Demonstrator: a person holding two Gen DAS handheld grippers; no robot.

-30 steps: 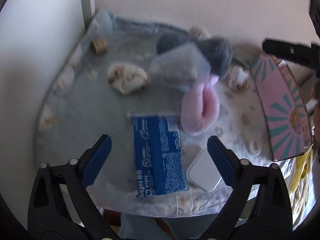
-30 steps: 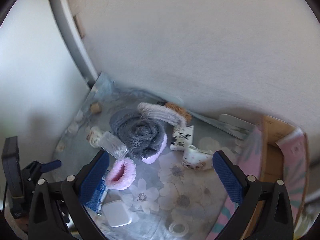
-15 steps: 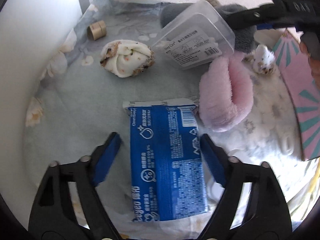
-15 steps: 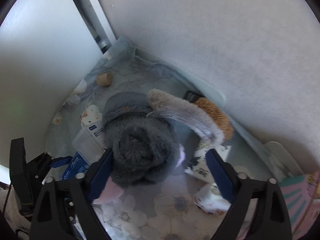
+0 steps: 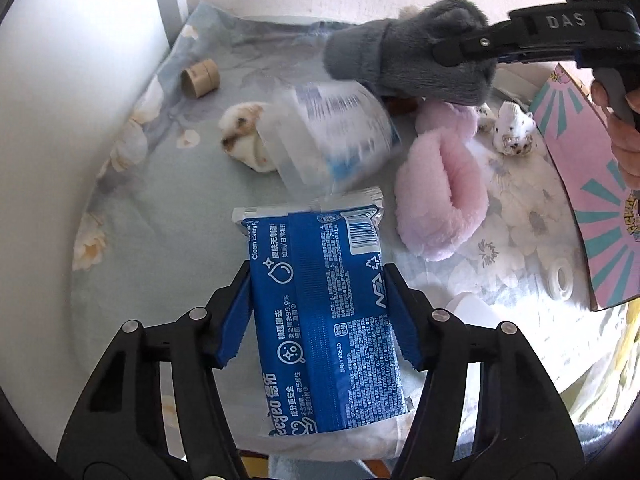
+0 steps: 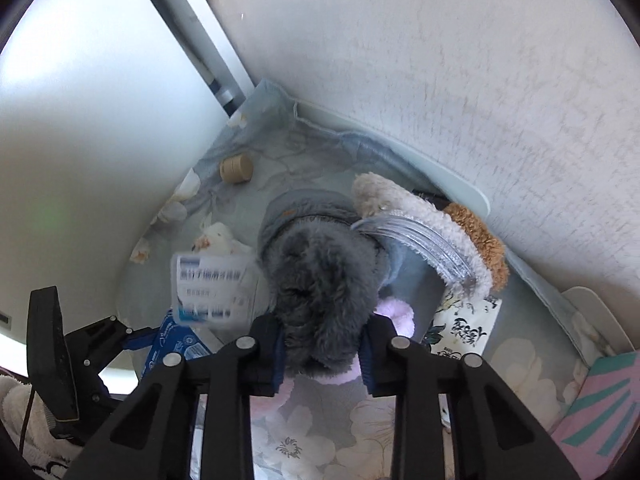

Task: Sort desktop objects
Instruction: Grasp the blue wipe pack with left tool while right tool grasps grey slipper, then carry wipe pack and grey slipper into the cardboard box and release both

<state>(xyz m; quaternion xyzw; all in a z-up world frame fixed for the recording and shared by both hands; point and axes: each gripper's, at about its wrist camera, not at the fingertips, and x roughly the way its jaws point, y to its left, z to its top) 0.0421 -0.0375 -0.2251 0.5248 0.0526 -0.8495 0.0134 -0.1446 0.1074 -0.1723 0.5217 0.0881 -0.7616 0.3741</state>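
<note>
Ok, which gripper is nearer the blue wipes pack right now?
Left. The left gripper has its jaws on either side of the blue wipes pack, pads against its edges. The right gripper is farther back, clamped on the grey plush slipper.

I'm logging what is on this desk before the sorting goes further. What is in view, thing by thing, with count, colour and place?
Wet-wipe pack: one, blue, front, between the left jaws.
Fluffy slipper: one, grey, clamped off the cloth.
Fluffy slipper: one, pink, right of the pack.
Clear plastic box: one, blurred, behind the pack.
Cardboard tube: one, tan, far left.
Crumpled cloth ball: one, cream, left of the box.
Tape roll: one, clear, right.
Striped box: one, pink and teal, right edge.
Floral tablecloth: one, pale blue.
Left gripper: closing on the pack.
Right gripper: closed on the grey slipper.
</note>
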